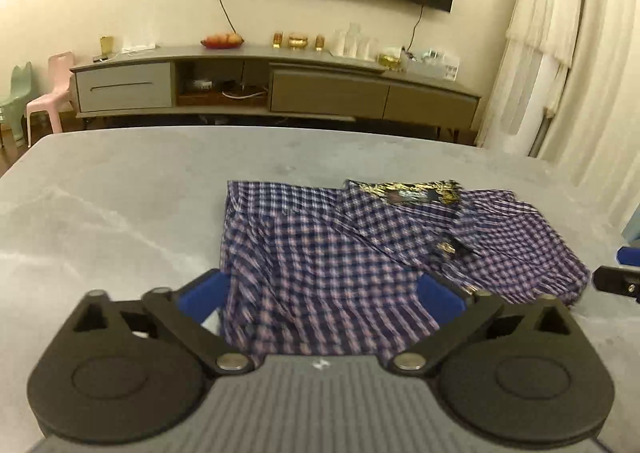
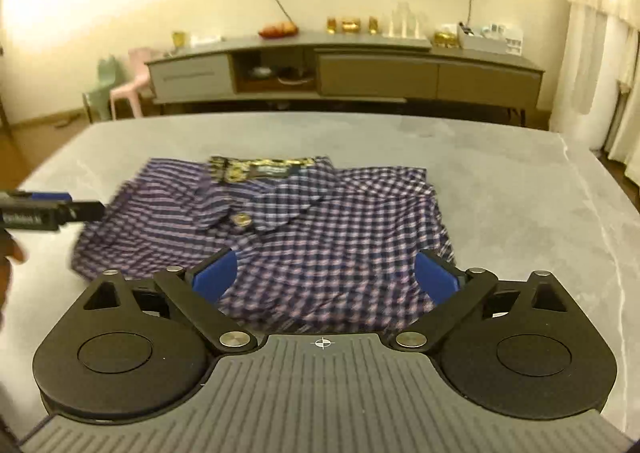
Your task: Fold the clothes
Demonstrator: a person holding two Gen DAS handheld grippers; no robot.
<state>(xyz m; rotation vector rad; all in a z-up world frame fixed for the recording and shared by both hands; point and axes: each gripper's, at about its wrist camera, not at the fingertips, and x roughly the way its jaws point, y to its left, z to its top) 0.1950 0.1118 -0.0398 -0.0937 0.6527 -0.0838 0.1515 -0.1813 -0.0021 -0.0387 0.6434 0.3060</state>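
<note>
1. Now my left gripper [image 1: 324, 299] and right gripper [image 2: 326, 279] are both spread wide, holding nothing.
2. My checked shirt [image 1: 340, 253] lies half folded on the gray table [image 1: 120, 193].
3. It looks soft and light, so I should pinch its near edge.

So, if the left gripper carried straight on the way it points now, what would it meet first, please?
Most likely the blue-and-white checked cotton shirt lying on the grey table: the open left gripper already straddles its near edge, though the height above the cloth is unclear.

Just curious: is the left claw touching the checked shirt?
Cannot tell. The left wrist view shows the left claw open over the checked shirt, but not whether its pads touch.
</note>
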